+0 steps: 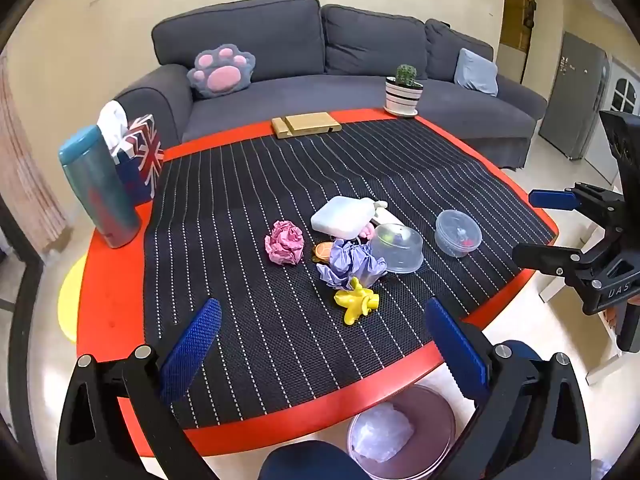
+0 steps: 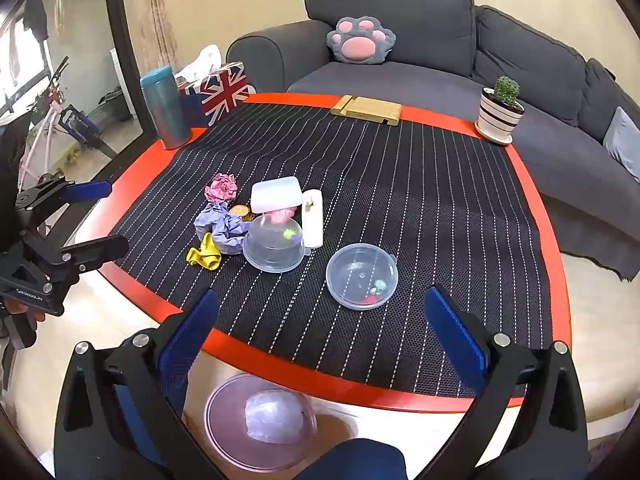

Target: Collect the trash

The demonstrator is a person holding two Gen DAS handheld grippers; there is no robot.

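On the striped black mat lies a cluster of trash: a crumpled pink paper ball, a crumpled purple wrapper and a yellow balloon scrap. A pink bin with a plastic bag inside stands on the floor below the table's near edge. My left gripper is open and empty above the near edge. My right gripper is open and empty above the near right part; it also shows in the left wrist view.
Two clear plastic bowls, a white box, a white tube and an orange disc lie by the trash. A teal flask, flag tissue box, wooden stand and cactus pot ring the red table.
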